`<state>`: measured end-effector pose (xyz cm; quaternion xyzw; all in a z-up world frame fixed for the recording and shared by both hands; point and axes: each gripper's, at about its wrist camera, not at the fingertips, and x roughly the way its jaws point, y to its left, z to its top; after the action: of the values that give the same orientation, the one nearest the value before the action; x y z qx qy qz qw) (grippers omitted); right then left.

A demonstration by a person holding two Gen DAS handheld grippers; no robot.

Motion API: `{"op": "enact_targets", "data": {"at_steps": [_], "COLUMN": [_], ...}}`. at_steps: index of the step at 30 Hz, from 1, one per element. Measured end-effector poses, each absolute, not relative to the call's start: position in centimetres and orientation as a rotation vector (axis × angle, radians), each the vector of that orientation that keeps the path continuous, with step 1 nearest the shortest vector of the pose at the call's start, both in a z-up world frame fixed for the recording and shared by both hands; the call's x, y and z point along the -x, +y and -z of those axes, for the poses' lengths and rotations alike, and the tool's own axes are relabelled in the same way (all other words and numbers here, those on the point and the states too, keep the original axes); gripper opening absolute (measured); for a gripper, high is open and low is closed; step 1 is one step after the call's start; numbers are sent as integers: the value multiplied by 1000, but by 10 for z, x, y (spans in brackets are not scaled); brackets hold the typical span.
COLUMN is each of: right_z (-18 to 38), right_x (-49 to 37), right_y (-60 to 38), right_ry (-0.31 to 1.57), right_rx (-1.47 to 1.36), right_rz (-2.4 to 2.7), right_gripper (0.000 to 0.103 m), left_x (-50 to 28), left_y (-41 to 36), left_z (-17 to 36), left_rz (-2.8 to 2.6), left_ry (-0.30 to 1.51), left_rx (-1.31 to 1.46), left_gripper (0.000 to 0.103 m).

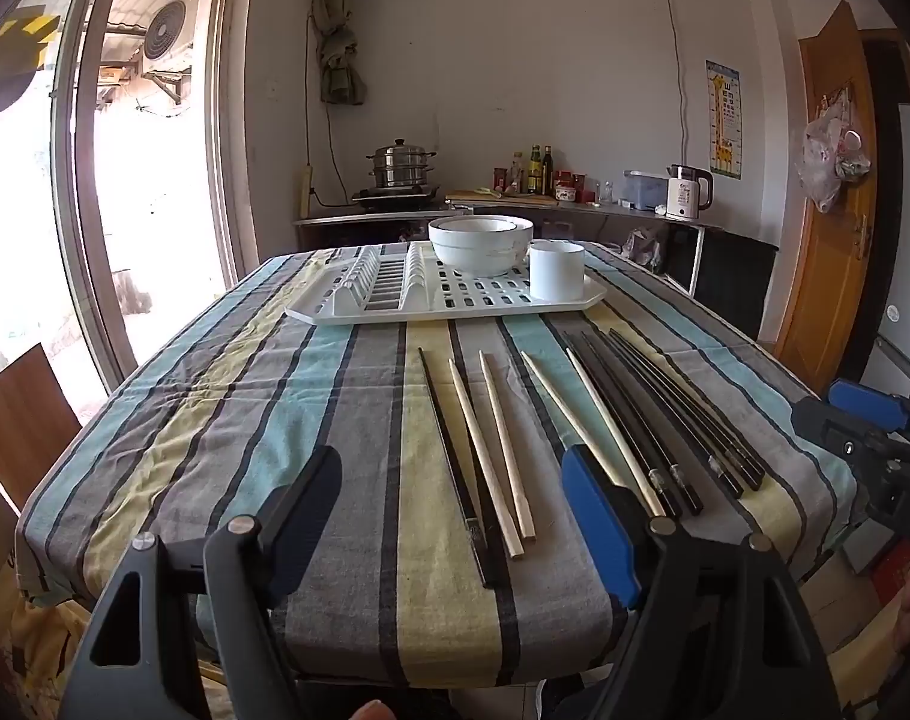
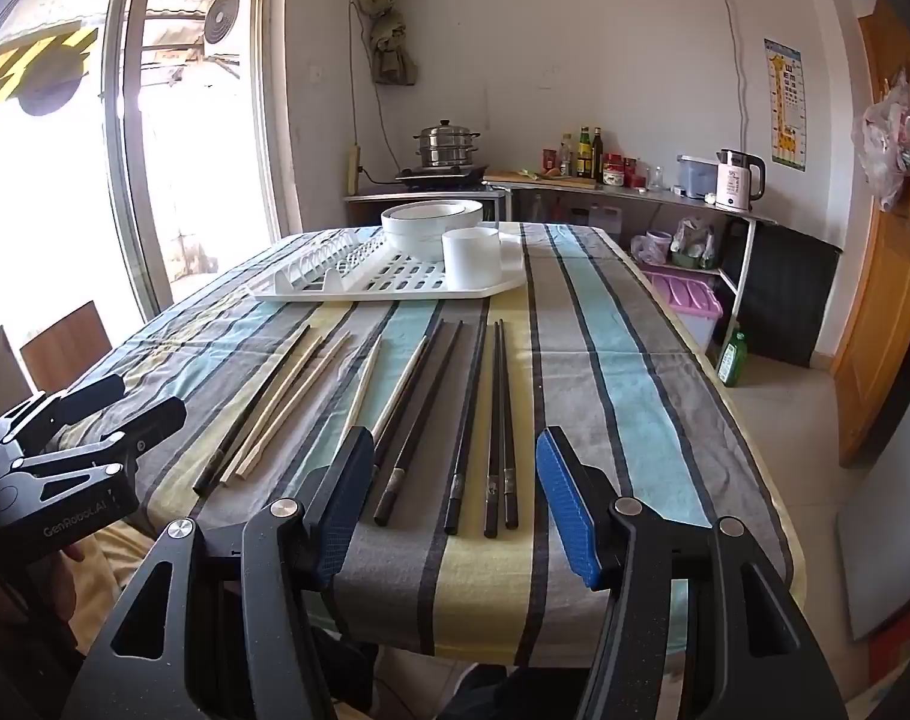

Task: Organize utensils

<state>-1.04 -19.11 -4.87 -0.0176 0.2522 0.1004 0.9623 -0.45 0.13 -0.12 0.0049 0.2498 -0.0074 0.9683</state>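
Several chopsticks lie lengthwise on the striped tablecloth near the front edge. The wooden chopsticks (image 1: pixel 491 450) (image 2: pixel 293 402) lie left, mixed with one black one; the black chopsticks (image 1: pixel 665 414) (image 2: pixel 497 414) lie right. My left gripper (image 1: pixel 455 480) is open and empty, held above the table's front edge near the wooden ones. My right gripper (image 2: pixel 455 462) is open and empty, above the near ends of the black ones. Each gripper shows at the edge of the other's view, the right gripper (image 1: pixel 875 438) and the left gripper (image 2: pixel 83 438).
A white dish rack (image 1: pixel 455 300) (image 2: pixel 395 285) stands at the table's far end with stacked white bowls (image 1: pixel 479 243) (image 2: pixel 428 225) and a white cup (image 1: pixel 556 270) (image 2: pixel 470 264). A wooden chair (image 1: pixel 20 420) is left. A counter with a pot and kettle is behind.
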Motion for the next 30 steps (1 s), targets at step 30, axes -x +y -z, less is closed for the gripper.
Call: {"op": "enact_targets", "data": {"at_steps": [30], "right_z": [43], "right_x": [12], "right_y": [-190], "right_ry": [505], "right_rx": [35], "right_rz": [-204], "right_gripper": [57], "left_x": [10], "left_y": [0], "left_z": [-6], "left_rz": [37], "left_ry": [480], "left_rx": [4], "left_gripper": [76]}}
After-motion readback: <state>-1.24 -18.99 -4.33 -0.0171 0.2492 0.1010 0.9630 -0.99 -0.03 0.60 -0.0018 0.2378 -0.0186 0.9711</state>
